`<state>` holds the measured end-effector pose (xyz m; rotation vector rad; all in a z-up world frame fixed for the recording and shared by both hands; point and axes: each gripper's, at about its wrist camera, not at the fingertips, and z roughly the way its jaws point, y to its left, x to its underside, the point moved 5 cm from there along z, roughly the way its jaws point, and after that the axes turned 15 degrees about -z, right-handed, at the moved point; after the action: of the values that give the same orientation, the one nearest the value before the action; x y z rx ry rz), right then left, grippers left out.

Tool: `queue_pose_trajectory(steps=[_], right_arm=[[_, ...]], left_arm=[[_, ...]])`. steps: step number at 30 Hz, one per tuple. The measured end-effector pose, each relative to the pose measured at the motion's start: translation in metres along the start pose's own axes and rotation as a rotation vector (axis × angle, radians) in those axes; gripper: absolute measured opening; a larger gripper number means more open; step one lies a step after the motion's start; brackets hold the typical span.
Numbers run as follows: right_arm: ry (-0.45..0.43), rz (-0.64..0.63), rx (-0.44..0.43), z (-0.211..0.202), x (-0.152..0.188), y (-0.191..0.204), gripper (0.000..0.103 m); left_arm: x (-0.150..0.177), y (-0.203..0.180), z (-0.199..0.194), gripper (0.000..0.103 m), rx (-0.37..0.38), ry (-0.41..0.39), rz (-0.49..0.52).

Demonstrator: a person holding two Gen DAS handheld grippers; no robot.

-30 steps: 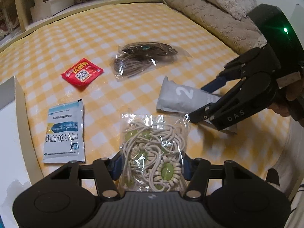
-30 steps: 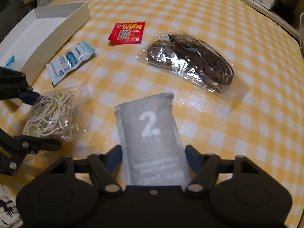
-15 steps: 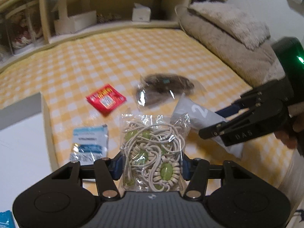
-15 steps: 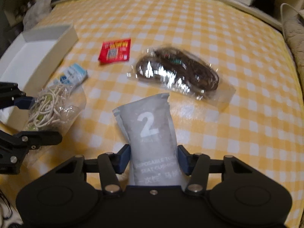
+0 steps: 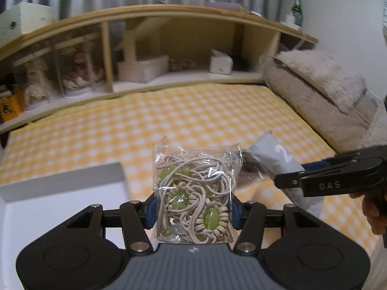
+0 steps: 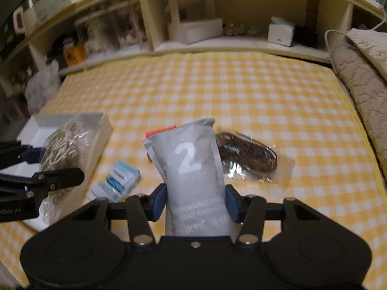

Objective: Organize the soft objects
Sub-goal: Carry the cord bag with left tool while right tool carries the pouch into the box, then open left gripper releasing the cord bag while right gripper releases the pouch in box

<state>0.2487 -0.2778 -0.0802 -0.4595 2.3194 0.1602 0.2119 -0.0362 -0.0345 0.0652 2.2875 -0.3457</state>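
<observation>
My left gripper (image 5: 193, 211) is shut on a clear bag of beige cord with green beads (image 5: 196, 193) and holds it up above the yellow checked mattress (image 5: 169, 120), beside the white box (image 5: 60, 188). My right gripper (image 6: 195, 201) is shut on a grey packet marked 2 (image 6: 191, 169), also lifted. The left gripper and its bag (image 6: 63, 149) show at the left of the right wrist view, over the white box (image 6: 104, 125). The right gripper and grey packet (image 5: 273, 154) show at the right of the left wrist view.
On the mattress lie a clear bag of dark cord (image 6: 249, 157), a blue and white sachet (image 6: 116, 181) and a red packet (image 6: 159, 129) partly hidden behind the grey packet. Wooden shelves (image 6: 217, 24) run along the far edge. A folded beige blanket (image 5: 326, 91) lies at the right.
Both grippers have risen and tilted up with their bags, so the shelves now fill the upper views. The left gripper has moved left toward the white box.
</observation>
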Motion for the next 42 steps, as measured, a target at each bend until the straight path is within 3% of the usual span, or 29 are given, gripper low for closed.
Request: queue_pose_trajectory(steps=[6, 13, 22, 28, 32, 38, 42], right_arm=[[-0.009, 0.140, 0.005, 0.009, -0.022, 0.013, 0.053], [-0.006, 0.203, -0.054, 0.036, -0.045, 0.067, 0.053], [0.020, 0.270, -0.162, 0.071, -0.073, 0.141, 0.053], [0.061, 0.291, -0.186, 0.103, -0.084, 0.178, 0.053], [0.092, 0.300, -0.185, 0.118, -0.082, 0.192, 0.054], [0.094, 0.300, -0.169, 0.127, -0.085, 0.195, 0.056], [0.102, 0.310, -0.152, 0.128, -0.085, 0.191, 0.066]], left_arm=[[-0.023, 0.043, -0.010, 0.056, -0.077, -0.041, -0.062], [-0.029, 0.108, -0.017, 0.056, -0.178, -0.047, -0.113], [-0.023, 0.172, 0.000, 0.056, -0.223, -0.007, -0.231], [-0.014, 0.206, 0.021, 0.056, -0.260, 0.046, -0.296], [-0.008, 0.219, 0.032, 0.056, -0.299, 0.071, -0.287], [-0.005, 0.212, 0.048, 0.056, -0.275, 0.100, -0.274], [-0.002, 0.208, 0.055, 0.061, -0.272, 0.138, -0.276]])
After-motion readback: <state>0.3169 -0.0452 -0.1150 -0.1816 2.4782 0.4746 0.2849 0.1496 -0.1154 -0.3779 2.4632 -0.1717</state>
